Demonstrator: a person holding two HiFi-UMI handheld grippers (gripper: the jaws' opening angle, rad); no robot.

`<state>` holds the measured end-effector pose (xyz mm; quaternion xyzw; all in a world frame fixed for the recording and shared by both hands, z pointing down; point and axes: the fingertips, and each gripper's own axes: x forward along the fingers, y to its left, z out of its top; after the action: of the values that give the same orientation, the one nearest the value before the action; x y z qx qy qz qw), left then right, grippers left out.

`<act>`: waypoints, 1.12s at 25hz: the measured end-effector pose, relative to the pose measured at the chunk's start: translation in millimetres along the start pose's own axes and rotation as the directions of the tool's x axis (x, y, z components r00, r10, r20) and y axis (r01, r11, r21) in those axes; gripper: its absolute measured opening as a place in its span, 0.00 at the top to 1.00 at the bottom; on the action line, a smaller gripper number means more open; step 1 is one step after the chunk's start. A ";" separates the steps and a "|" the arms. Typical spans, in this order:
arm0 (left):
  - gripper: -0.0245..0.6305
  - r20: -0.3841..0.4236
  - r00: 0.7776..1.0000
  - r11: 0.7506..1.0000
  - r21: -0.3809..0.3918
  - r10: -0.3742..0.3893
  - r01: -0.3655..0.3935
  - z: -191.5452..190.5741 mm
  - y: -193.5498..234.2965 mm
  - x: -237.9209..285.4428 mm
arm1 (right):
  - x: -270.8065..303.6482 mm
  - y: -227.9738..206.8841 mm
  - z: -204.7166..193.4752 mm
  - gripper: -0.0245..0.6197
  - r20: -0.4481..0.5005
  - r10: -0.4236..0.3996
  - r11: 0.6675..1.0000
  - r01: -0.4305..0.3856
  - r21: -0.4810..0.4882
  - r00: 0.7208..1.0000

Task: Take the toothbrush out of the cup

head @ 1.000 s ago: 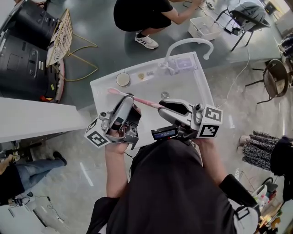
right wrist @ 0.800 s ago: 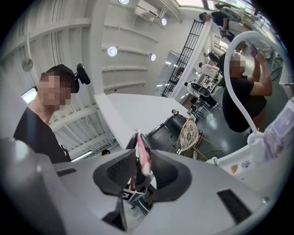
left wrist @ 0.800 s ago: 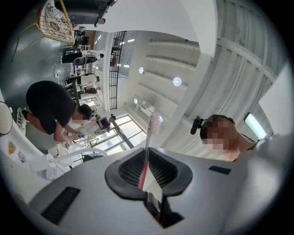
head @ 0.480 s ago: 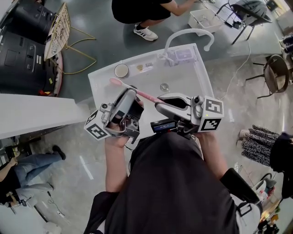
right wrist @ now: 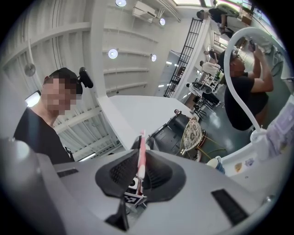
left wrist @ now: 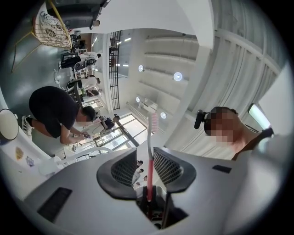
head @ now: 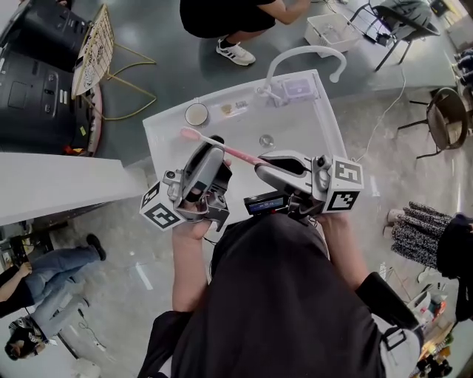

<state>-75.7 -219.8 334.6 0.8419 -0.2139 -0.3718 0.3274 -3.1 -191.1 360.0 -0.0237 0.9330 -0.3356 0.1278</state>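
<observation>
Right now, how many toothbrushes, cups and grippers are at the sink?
toothbrush: 1
cup: 1
grippers: 2, left gripper with jaws opening round the toothbrush, right gripper shut on it
Total: 4

A white sink (head: 314,122) with curved faucet (head: 307,49); a person (head: 222,16) crouches beyond it.

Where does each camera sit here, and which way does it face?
Head view: head-mounted, facing steeply down at the sink; shows torso, forearms, left gripper, right gripper.
Left gripper view: on that gripper, facing up past its opening fingers, toothbrush between them; person's head at right.
Right gripper view: likewise tilted up, fingers shut on the toothbrush; person's head at left.
Shared: all three show the toothbrush.
</observation>
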 end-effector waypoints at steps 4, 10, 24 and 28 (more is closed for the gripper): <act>0.81 -0.019 1.000 0.999 0.023 0.025 -0.025 -3.4 2.6 -3.7 | -2.8 -0.9 4.8 0.88 0.034 0.007 1.000 -0.008 0.030 0.999; 0.92 -0.076 0.995 0.989 0.138 0.059 -0.048 -13.2 -2.8 -10.3 | -14.1 -5.3 17.0 0.88 0.087 -0.005 0.999 0.001 0.047 0.996; 0.95 -0.129 0.986 0.970 0.229 0.108 -0.076 -29.5 -12.4 -16.2 | -29.2 -3.6 40.7 0.88 0.159 -0.003 1.000 -0.001 0.027 0.987; 0.95 -0.128 0.985 0.968 0.238 0.114 -0.082 -29.3 -13.0 -17.5 | -25.9 -1.7 36.1 0.88 0.147 0.005 1.000 -0.009 0.026 0.989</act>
<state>-62.8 -188.7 348.8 0.8868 -0.2737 -0.2675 0.2591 31.1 -211.4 340.0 -0.0437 0.9166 -0.3447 0.1977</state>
